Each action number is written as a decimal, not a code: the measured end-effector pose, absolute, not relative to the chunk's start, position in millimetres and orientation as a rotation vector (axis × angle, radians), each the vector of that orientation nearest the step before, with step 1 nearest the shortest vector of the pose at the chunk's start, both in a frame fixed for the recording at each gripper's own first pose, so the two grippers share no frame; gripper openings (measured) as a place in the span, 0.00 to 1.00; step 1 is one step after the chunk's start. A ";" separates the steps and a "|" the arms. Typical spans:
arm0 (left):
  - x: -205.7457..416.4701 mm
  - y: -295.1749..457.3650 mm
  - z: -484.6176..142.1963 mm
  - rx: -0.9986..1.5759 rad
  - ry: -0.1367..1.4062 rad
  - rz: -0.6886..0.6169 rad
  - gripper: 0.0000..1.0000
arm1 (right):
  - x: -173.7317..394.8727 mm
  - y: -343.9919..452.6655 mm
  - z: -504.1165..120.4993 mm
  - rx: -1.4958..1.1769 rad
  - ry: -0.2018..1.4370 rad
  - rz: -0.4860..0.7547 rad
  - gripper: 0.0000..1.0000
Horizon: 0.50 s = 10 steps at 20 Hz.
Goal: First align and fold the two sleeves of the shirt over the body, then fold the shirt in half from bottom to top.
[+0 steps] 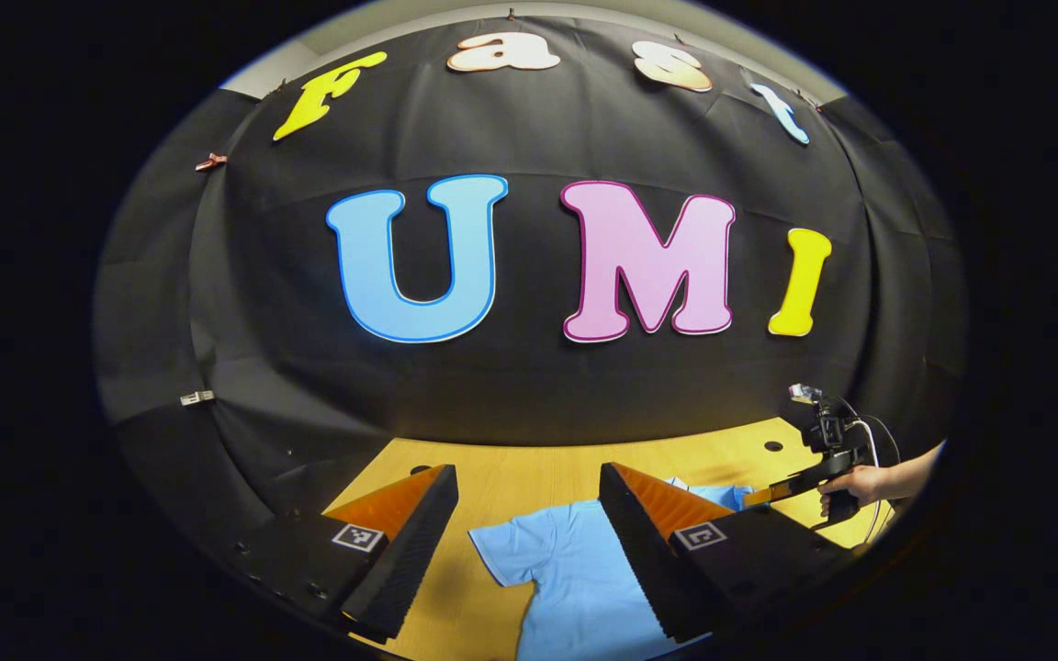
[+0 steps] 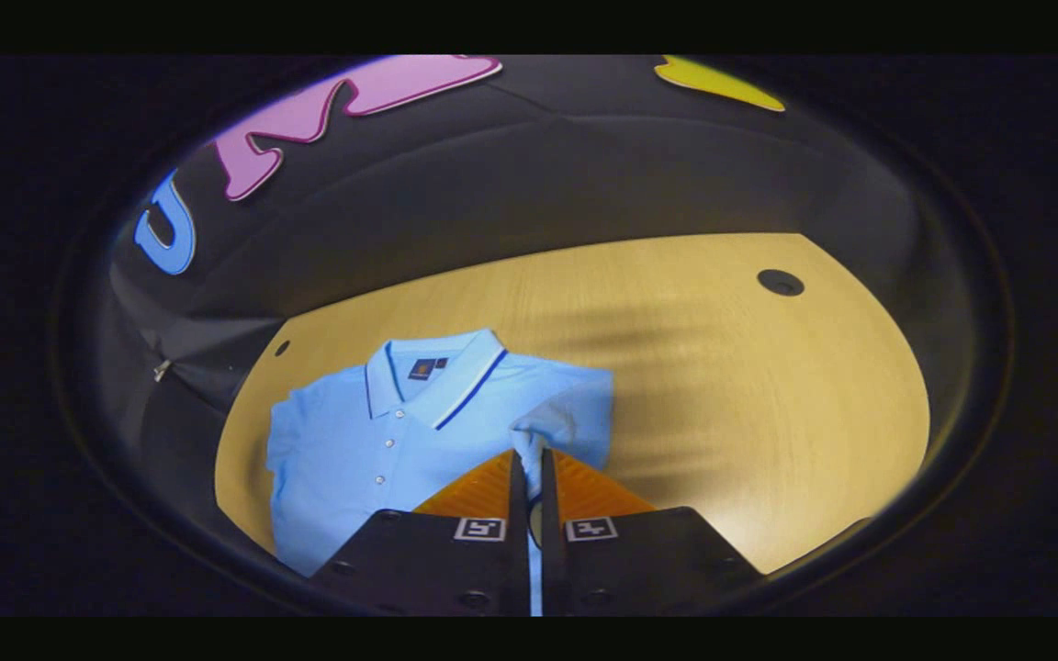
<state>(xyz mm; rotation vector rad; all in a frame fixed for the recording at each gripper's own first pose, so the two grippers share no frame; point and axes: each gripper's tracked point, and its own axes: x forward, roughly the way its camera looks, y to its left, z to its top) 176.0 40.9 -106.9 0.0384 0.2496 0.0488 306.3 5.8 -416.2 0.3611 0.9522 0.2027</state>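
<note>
A light blue polo shirt (image 2: 373, 431) lies flat, front up, on the wooden table (image 2: 749, 395), collar toward the far wall. My right gripper (image 2: 529, 456) is shut on the edge of one sleeve (image 2: 566, 418), which is lifted and drawn in over the shirt's body. In the left gripper view the shirt (image 1: 575, 578) lies below my left gripper (image 1: 529, 482), which stands open above the other sleeve (image 1: 501, 551) with nothing between its fingers. Farther off at the right edge of that view, a hand holds the right gripper (image 1: 791, 487).
The table has small round holes in it (image 2: 780, 282) (image 2: 282, 348) near its far corners. Black cloth walls close in the back and sides. Bare wood stretches to the right of the shirt.
</note>
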 end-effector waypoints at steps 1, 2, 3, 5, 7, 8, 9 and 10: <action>177.2 43.2 -114.7 0.024 0.262 0.049 0.99 | 306.0 9.6 -420.4 0.370 0.962 0.207 0.03; 177.9 47.1 -125.4 0.005 0.283 0.054 0.99 | 306.3 12.0 -424.7 0.377 0.972 0.207 0.14; 178.8 51.2 -134.3 -0.016 0.306 0.061 0.99 | 304.6 12.7 -425.3 0.391 0.984 0.206 0.11; 181.9 59.6 -149.0 -0.033 0.339 0.082 0.99 | 305.8 18.2 -428.3 0.413 0.992 0.213 0.28; 185.3 63.0 -158.9 -0.023 0.351 0.091 0.99 | 304.1 29.7 -428.5 0.431 0.996 0.243 0.12; 187.6 63.7 -163.4 -0.021 0.359 0.088 0.99 | 302.0 34.0 -427.7 0.435 0.998 0.258 0.27; 189.7 65.1 -169.1 -0.028 0.372 0.085 0.98 | 300.1 37.2 -425.8 0.438 0.999 0.276 0.31; 193.3 66.0 -174.3 -0.039 0.383 0.079 0.98 | 298.3 40.9 -422.4 0.440 0.997 0.297 0.36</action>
